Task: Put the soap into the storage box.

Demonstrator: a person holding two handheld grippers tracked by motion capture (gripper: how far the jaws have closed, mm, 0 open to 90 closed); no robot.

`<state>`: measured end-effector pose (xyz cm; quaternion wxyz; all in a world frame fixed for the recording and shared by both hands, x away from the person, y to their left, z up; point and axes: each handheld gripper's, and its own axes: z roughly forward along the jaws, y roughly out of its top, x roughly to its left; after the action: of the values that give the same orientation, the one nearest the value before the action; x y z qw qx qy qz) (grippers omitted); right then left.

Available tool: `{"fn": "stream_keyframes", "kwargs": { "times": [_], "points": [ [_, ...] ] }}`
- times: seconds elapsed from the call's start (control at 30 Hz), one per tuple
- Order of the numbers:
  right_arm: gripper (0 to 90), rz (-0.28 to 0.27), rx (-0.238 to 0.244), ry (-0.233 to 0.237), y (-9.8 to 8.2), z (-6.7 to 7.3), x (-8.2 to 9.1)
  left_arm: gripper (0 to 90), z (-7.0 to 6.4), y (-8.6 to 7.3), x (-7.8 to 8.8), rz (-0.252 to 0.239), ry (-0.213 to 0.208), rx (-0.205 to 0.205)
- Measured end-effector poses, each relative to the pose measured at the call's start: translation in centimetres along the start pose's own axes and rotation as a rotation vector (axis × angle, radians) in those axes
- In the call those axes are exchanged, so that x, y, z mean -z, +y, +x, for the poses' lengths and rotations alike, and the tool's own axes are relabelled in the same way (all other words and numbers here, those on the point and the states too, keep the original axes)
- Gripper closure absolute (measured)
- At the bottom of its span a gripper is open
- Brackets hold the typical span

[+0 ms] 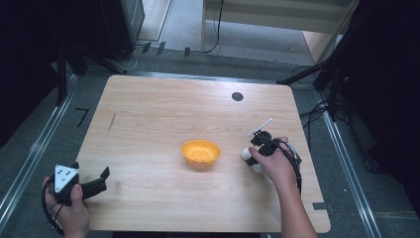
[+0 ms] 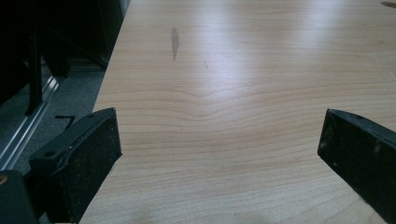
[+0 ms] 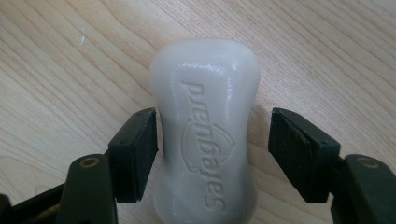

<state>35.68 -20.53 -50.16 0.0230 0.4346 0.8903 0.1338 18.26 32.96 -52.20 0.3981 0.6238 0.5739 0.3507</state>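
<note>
A white bar of soap [image 3: 205,107] with raised lettering lies flat on the wooden table [image 3: 327,56]. My right gripper [image 3: 215,140] points down over it with one jaw on each side of its narrow waist. The left pad [image 3: 140,144] sits right at the soap's edge, while the right pad [image 3: 292,149] stands a little apart from it, so the jaws are open around the bar. In the high view the soap [image 1: 246,154] peeks out beside the right gripper [image 1: 253,159], right of an orange bowl [image 1: 200,151]. My left gripper [image 1: 102,180] rests open at the front left corner.
The left gripper [image 2: 219,140] looks along bare wood, with the table's left edge [image 2: 109,84] and a metal floor rail beyond it. A small black disc [image 1: 237,96] sits near the far edge. A short dark mark [image 1: 112,121] shows at the far left of the tabletop.
</note>
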Motion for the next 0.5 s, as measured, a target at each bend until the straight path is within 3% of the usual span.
{"fn": "stream_keyframes", "kwargs": {
  "times": [0.5],
  "points": [
    [41.4, 0.009, 0.004, 0.011, 0.01, -0.12, -0.59, 0.0, 0.00, 0.00, 0.00, 0.001, 0.000, 0.000]
  ]
}}
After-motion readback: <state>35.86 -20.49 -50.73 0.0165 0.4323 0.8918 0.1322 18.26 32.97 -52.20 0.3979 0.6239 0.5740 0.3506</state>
